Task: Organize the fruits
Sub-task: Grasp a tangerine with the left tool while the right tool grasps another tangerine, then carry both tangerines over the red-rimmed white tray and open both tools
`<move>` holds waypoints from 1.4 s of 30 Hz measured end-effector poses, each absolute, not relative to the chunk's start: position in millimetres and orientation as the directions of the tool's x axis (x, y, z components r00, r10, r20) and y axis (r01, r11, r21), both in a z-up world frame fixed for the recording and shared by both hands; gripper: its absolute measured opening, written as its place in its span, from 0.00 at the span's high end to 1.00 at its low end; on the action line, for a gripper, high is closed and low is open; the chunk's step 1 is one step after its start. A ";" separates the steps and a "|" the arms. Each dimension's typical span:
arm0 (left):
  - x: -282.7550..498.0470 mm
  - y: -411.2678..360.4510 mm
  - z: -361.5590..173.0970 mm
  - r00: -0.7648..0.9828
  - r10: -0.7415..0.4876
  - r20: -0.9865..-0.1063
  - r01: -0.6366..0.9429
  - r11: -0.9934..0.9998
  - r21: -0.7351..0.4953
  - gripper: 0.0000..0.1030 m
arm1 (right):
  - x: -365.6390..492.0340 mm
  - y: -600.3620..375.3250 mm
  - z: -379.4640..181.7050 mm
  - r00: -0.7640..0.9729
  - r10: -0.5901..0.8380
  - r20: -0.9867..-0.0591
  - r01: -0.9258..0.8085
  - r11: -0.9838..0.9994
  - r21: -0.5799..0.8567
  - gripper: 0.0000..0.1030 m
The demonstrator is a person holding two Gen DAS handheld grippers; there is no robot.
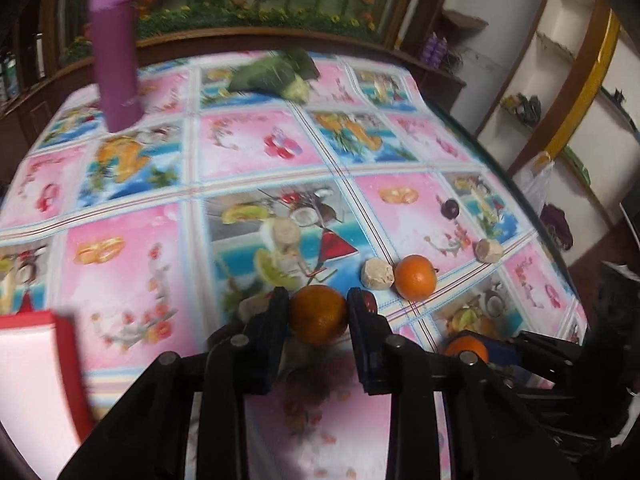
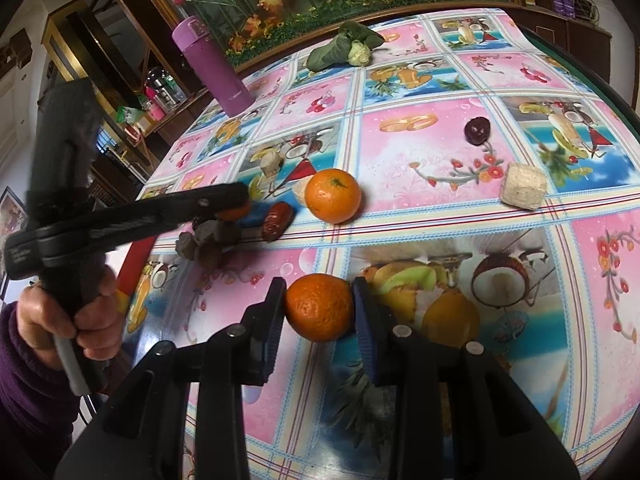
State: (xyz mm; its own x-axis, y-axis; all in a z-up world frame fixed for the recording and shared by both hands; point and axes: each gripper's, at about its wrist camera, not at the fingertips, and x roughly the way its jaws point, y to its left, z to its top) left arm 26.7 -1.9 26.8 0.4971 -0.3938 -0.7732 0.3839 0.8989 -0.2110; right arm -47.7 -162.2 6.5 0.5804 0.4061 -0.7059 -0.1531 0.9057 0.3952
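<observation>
- Oranges: three in all. One orange (image 1: 318,314) sits clamped between the left gripper's (image 1: 318,312) fingers, held just above the tablecloth; a second orange (image 2: 320,307) is pinched likewise in the right gripper (image 2: 320,306); a third orange (image 2: 333,195) lies loose on the cloth, beyond and between the two.
- Near the loose orange: a pale cut chunk (image 1: 377,274) touching or just beside it; a reddish-brown date-like fruit (image 2: 277,221); a cluster of dark lumps (image 2: 208,240) under the left gripper.
- Further out: a second pale chunk (image 2: 523,191) to the right, a dark round fruit (image 2: 476,130) behind it, a third pale chunk (image 1: 285,234) toward the middle.
- Far edge: leafy cauliflower piece (image 2: 348,50); purple flask (image 2: 214,66), upright.
- Container: red-rimmed tray (image 1: 68,360) at the left edge; contents not discernible.
- Surface: table under a glossy pink-and-blue fruit-print tablecloth (image 2: 420,152).
- Room: floral mural behind, dark wooden shelving to one side, white shelves to the other.
</observation>
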 end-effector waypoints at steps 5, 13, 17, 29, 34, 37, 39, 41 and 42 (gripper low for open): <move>-11.5 29.7 54.0 0.588 -0.336 -0.736 0.327 0.931 -0.164 0.72 | -52.4 -148.9 13.7 0.587 0.434 -0.683 -0.189 0.894 0.406 0.66; -79.6 124.7 74.1 0.708 -0.128 -0.695 0.102 0.992 -0.078 0.72 | -62.0 -53.4 41.5 0.517 0.564 -0.644 -0.390 0.825 0.409 0.66; -108.7 176.8 66.8 0.710 -0.018 -0.704 -0.026 0.998 -0.051 0.72 | -71.5 6.5 56.5 0.478 0.608 -0.634 -0.498 0.782 0.374 0.66; -147.8 251.1 33.3 0.671 0.146 -0.727 -0.209 0.978 0.004 0.72 | -90.5 132.9 38.3 0.369 0.608 -0.703 -0.613 0.727 0.308 0.66; -147.3 272.3 22.2 0.645 0.174 -0.744 -0.263 0.965 -0.002 0.72 | -86.4 136.5 26.3 0.374 0.547 -0.749 -0.581 0.768 0.271 0.66; -147.8 275.6 16.8 0.631 0.185 -0.754 -0.272 0.962 0.008 0.71 | -88.4 137.1 22.6 0.367 0.531 -0.764 -0.576 0.774 0.261 0.66; -147.9 275.7 14.9 0.625 0.195 -0.756 -0.279 0.960 0.017 0.69 | -92.0 138.6 20.3 0.359 0.521 -0.775 -0.582 0.773 0.251 0.66; -148.7 275.6 13.7 0.622 0.200 -0.757 -0.287 0.958 0.017 0.69 | -93.9 141.6 20.3 0.368 0.509 -0.778 -0.588 0.776 0.229 0.66; -148.5 275.4 13.6 0.621 0.206 -0.756 -0.288 0.957 0.024 0.69 | -93.4 142.6 20.7 0.371 0.506 -0.779 -0.589 0.777 0.224 0.66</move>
State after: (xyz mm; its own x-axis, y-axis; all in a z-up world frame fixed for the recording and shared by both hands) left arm -148.5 275.4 13.6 0.6211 0.2055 -0.7563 -0.2880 0.9573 0.0236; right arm -93.4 142.6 20.7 0.3706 0.5058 -0.7790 -0.5889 0.7765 0.2241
